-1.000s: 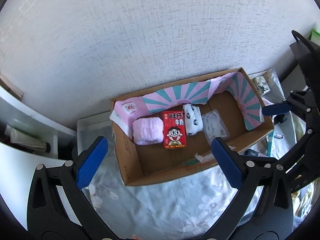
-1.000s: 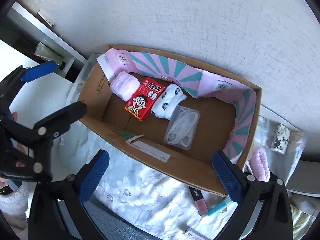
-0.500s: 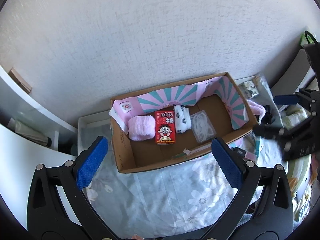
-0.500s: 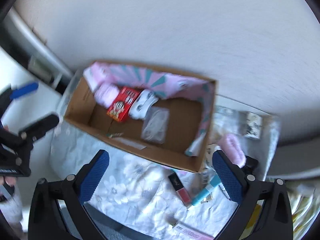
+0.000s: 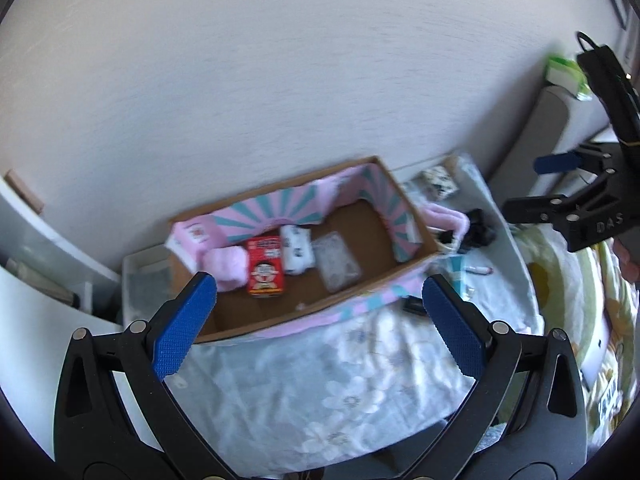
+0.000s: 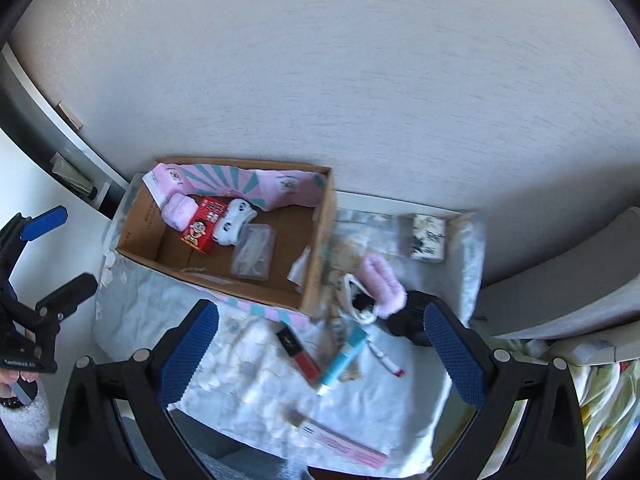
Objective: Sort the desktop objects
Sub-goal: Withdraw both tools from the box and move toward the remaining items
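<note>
Cardboard box [image 6: 316, 240] holds four items; tubes [image 6: 344, 354] remain right; both grippers [image 5: 320, 320] [image 6: 320, 344] gape, empty.

1. Both views were bright with soft daylight; its source could not be made out.
2. The white wall [image 6: 360, 80] was evenly lit, without glare.
3. The left wrist view was motion-blurred: the cardboard box [image 5: 320, 312] and its contents were smeared, and the print on the red carton [image 5: 265, 270] was unreadable.
4. The right wrist view was sharper, with slight softness over the floral cloth [image 6: 260, 360].
5. Fisheye distortion bowed straight lines near the edges, and black vignetting filled the corners.
6. Shadows were faint, the deepest inside the box along its near wall.
</note>
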Demonstrator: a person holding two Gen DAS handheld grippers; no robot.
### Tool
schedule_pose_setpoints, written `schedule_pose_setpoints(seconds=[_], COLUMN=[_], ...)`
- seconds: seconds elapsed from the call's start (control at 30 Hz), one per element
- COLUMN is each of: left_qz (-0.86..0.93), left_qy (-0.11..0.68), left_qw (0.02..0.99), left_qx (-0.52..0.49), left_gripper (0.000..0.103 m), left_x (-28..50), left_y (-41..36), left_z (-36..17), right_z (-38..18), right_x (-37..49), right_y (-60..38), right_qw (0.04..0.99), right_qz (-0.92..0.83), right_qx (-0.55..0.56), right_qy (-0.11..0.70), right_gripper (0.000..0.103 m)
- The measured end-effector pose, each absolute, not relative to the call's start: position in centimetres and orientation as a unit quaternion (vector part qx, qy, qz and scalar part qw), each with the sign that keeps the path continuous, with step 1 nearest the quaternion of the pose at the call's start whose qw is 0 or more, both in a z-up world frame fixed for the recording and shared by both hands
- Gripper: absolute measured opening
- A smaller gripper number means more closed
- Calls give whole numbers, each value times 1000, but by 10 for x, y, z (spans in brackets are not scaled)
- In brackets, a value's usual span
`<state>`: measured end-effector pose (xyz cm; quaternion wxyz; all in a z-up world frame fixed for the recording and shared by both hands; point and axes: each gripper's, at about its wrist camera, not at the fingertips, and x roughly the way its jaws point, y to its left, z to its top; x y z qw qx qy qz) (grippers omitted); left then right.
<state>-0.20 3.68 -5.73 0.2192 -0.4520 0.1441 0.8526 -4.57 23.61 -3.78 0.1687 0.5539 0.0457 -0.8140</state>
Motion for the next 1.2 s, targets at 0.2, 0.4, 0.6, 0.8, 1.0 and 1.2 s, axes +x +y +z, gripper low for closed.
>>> schedule_pose_setpoints(seconds=[0.2,0.4,0.6,0.8,1.0,1.2], left_qz=[841,819,791,757,726,690], left_qy=[150,147,187,231,260,289], left_qw=[244,280,339,402,466,517], left_qx=[-459,-479,-474,-461,-433,-416], left_gripper=[103,103,103,100,100,94], left_x=[20,47,85,116,136,145], left_y=[68,95,131,168,200,229], left_z=[-71,-97,-133,-170,-199,-233], right_z=[-47,-67,-89,-119,-152,-171], right_x=[-36,-30,-38,-54,-68,-79], right_y=[257,272,293,303,308,314], right_qw=[160,173,197,230,283,324], right_qz=[-812,-807,-795,-769,-736,-722], right_qx=[557,559,567,576,577,550], right_qy=[75,86,90,153,210,267], right_gripper=[103,103,103,99,92,92])
